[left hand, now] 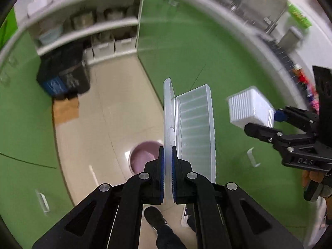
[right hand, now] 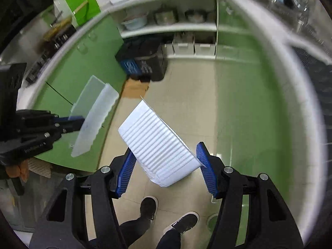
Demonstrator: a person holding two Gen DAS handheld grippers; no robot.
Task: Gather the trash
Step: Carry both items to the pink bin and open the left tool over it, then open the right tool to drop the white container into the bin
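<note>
My left gripper [left hand: 168, 151] is shut on the lid edge of a clear plastic clamshell box [left hand: 195, 128], held open above the floor; the box also shows in the right wrist view [right hand: 93, 114]. My right gripper [right hand: 166, 161] is shut on a white ribbed plastic tray [right hand: 157, 143], which sits tilted between the blue pads [right hand: 204, 166]. The tray shows in the left wrist view [left hand: 251, 108] to the right of the box. Dark trash bins [right hand: 143, 62] with blue and black fronts stand on the floor ahead, by the shelves.
Green cabinets [left hand: 186, 41] line both sides of a narrow tiled floor [right hand: 186, 108]. A purple basin [left hand: 143, 157] and a brown cardboard piece [left hand: 65, 108] lie on the floor. Open shelves [right hand: 170, 27] hold pots and white bins. The person's feet [right hand: 148, 207] are below.
</note>
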